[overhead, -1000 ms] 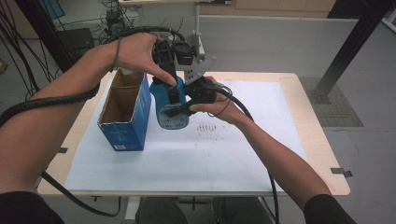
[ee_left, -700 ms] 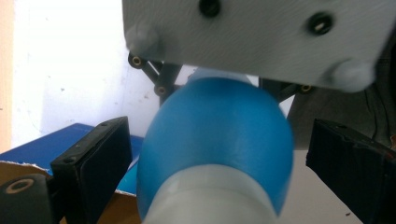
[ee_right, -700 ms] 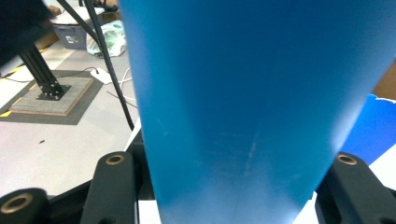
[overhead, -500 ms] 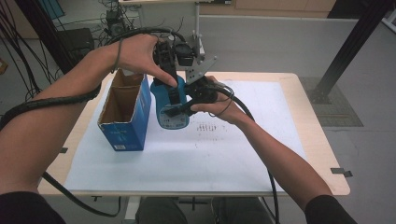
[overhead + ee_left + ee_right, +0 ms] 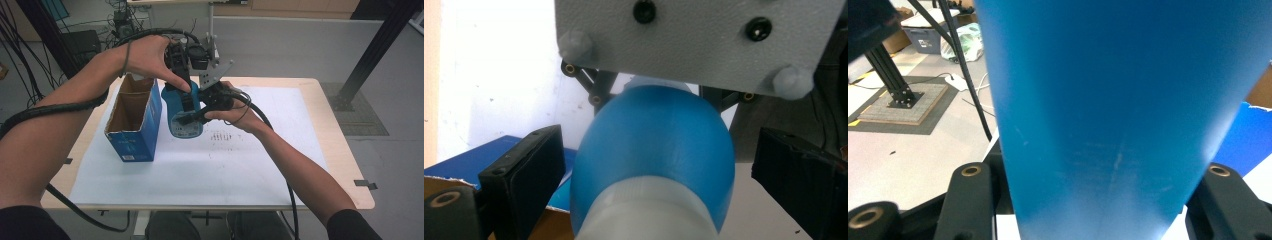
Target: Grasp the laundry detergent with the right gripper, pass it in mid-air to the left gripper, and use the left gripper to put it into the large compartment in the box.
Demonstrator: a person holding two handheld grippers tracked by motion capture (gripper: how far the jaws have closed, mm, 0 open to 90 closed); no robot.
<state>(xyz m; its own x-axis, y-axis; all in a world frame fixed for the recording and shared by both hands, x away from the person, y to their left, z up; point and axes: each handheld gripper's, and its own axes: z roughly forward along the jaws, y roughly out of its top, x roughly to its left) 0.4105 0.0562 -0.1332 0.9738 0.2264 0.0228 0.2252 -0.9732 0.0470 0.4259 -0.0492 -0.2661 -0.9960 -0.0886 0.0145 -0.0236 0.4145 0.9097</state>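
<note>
Item: blue bottle, upright, held above the desk just right of the open blue carton. Right gripper fingers clamped on its body; left gripper fingers apart around its top. Step: two-handed handling. Next likely needs the left fingers closing on the top.

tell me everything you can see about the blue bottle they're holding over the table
The blue bottle looks like smooth, slightly glossy plastic, with a rounded shoulder narrowing to a white neck or cap seen in the left gripper view. A label with small print sits low on its body. It is roughly upright beside the open blue cardboard box; whether its base touches the table I cannot tell. The right claw is shut on its body. The left claw straddles its top, jaws standing apart from the shoulder.
</note>
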